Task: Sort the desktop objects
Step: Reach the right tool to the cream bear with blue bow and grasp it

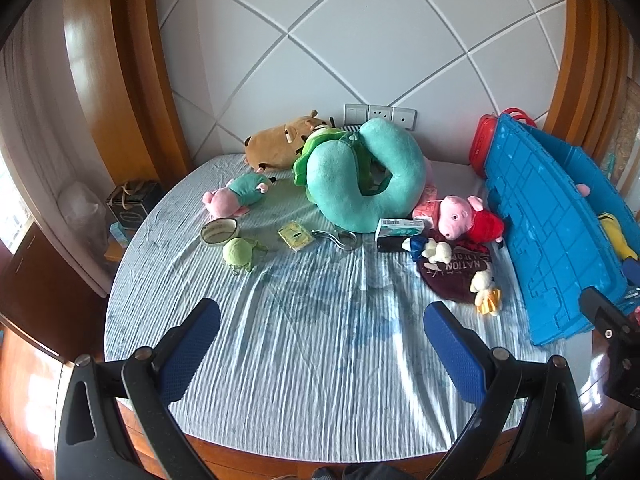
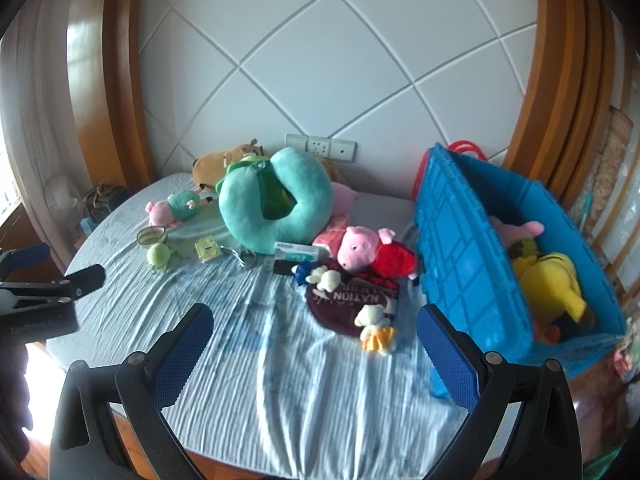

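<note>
Toys lie on a round table with a striped blue cloth point(image 1: 312, 340). A teal neck pillow point(image 1: 360, 176), a pink pig in red point(image 1: 468, 220), a pig in teal point(image 1: 236, 196), a brown plush point(image 1: 280, 140), a green frog point(image 1: 238, 252), a tape roll point(image 1: 219, 231), a yellow card box point(image 1: 295, 236), a white box point(image 1: 400, 229), a maroon cap point(image 1: 456, 276) and a small duck point(image 1: 486, 294) sit mid-table. A blue crate point(image 2: 480, 260) at the right holds a yellow plush point(image 2: 552, 280). My left gripper point(image 1: 320, 320) and right gripper point(image 2: 316, 320) are open and empty above the near cloth.
A red basket point(image 1: 486, 140) stands behind the crate. Wall sockets point(image 1: 380, 114) sit behind the toys. A dark box point(image 1: 132, 204) stands off the table's left edge. The left gripper's body shows in the right wrist view point(image 2: 44, 300).
</note>
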